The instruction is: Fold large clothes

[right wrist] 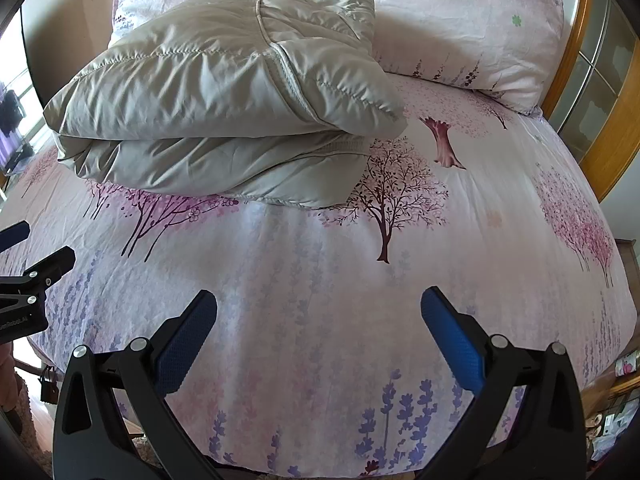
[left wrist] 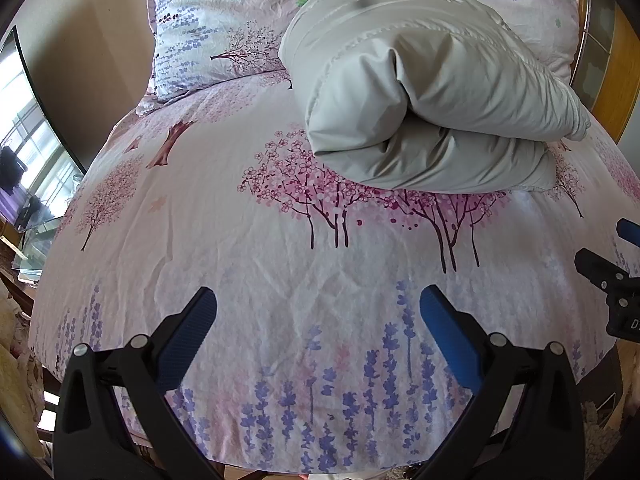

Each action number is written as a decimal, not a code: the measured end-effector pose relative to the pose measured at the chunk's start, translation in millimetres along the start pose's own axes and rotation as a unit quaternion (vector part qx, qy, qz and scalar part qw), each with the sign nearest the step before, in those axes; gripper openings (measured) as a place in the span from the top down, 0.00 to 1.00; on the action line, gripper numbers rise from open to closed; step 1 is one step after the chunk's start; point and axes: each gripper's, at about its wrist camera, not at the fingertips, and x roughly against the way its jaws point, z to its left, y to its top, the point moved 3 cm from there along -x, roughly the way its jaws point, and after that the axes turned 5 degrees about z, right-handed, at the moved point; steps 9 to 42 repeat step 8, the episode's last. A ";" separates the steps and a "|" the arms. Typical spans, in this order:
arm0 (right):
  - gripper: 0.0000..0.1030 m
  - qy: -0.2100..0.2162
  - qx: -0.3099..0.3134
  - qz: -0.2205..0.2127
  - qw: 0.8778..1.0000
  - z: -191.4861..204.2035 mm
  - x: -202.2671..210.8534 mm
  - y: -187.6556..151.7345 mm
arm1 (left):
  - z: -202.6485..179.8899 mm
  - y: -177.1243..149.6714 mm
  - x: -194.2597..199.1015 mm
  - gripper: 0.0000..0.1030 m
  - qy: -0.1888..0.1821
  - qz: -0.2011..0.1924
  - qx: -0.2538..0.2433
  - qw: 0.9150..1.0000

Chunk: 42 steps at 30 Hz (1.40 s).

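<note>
A grey padded jacket [left wrist: 424, 88] lies folded into a thick bundle on the bed, toward the pillows. It also shows in the right wrist view [right wrist: 216, 92], upper left. My left gripper [left wrist: 318, 300] is open and empty, hovering over the sheet well short of the jacket. My right gripper [right wrist: 318, 300] is open and empty too, over the sheet nearer the foot of the bed. Each gripper shows at the edge of the other's view: the right one [left wrist: 616, 264] and the left one [right wrist: 32, 264].
The bed [left wrist: 240, 248] has a pink floral sheet with tree and lavender prints. Two matching pillows [left wrist: 208, 28] [right wrist: 460, 24] lie at the head. A wooden frame with glass [right wrist: 600, 92] stands at right. A TV screen [left wrist: 28, 132] is at left.
</note>
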 end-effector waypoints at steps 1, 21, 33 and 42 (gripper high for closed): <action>0.01 0.000 0.000 0.000 1.000 0.1 -0.1 0.0 | 0.2 -0.3 0.2 0.02 -0.002 0.001 0.001 1.000; 0.01 0.000 -0.001 0.000 1.000 0.2 -0.7 0.1 | 0.8 0.5 0.1 0.02 -0.002 0.001 0.001 1.000; 0.01 0.000 -0.001 0.000 1.000 0.2 -0.7 0.1 | 0.8 0.5 0.1 0.02 -0.002 0.001 0.001 1.000; 0.01 0.000 -0.001 0.000 1.000 0.2 -0.7 0.1 | 0.8 0.5 0.1 0.02 -0.002 0.001 0.001 1.000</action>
